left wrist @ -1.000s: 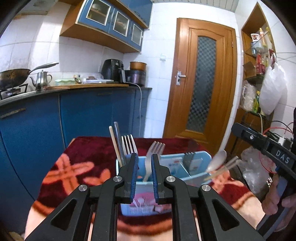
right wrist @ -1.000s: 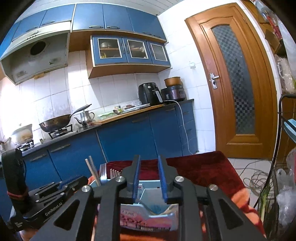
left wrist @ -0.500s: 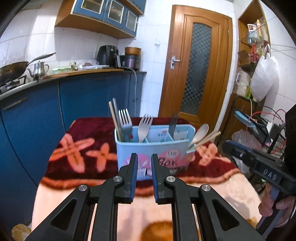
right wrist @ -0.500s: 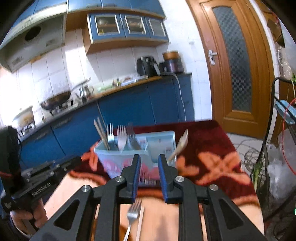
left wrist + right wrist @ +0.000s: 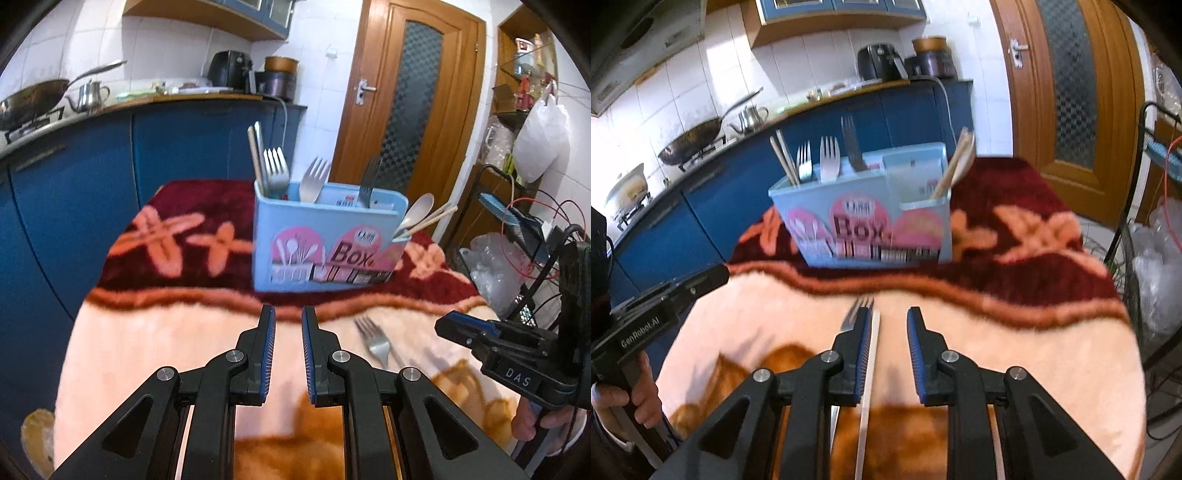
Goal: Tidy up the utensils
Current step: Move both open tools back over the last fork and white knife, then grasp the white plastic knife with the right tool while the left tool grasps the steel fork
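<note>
A light blue plastic utensil box with pink labels stands on the dark red part of a plush blanket, red and peach coloured, which covers the counter. In the box there are already several metal forks, a pair of wooden chopsticks at its left end, and a pale spoon with more chopsticks that lean out at its right end. Two things are not yet put away: a silver metal fork and one pale chopstick lie side by side on the peach part of the blanket, in front of the box and apart from it. The right gripper hangs just above them, its fingers a little apart and with nothing between them; the chopstick shows in the gap beside the left finger. The left gripper is near the front of the blanket, its fingers also a little apart and empty. I think the step in hand is the reach for a loose utensil. The next move probably asks the right fingers to go down around the fork or the chopstick, close on it, lift it and bring it to its compartment in the box.
</note>
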The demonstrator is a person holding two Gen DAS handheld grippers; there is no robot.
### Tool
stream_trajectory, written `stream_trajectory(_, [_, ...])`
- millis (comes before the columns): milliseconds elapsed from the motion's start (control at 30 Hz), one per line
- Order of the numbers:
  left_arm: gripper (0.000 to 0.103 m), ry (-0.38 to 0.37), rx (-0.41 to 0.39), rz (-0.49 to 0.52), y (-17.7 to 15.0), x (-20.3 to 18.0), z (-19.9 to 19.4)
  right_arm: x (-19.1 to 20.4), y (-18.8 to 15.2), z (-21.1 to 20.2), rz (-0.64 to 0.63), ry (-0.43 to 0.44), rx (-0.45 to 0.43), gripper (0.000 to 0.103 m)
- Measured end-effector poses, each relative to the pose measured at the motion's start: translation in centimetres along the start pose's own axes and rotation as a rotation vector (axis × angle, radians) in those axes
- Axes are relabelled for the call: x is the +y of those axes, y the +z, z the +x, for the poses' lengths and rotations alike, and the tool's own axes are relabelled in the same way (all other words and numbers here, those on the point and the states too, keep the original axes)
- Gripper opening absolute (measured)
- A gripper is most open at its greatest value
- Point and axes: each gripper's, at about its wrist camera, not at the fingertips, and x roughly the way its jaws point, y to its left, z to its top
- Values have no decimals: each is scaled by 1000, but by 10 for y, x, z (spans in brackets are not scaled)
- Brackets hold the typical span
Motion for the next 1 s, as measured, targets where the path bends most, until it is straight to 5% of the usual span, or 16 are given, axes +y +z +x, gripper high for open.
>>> stream_trajectory(500, [14,6,78,-45,-17,14,17,12,-14,34,-48,-3,156,23])
stream_trajectory(1000, [14,21,119,-58,-22,16,29,11,-15,46,-44,0,153,25])
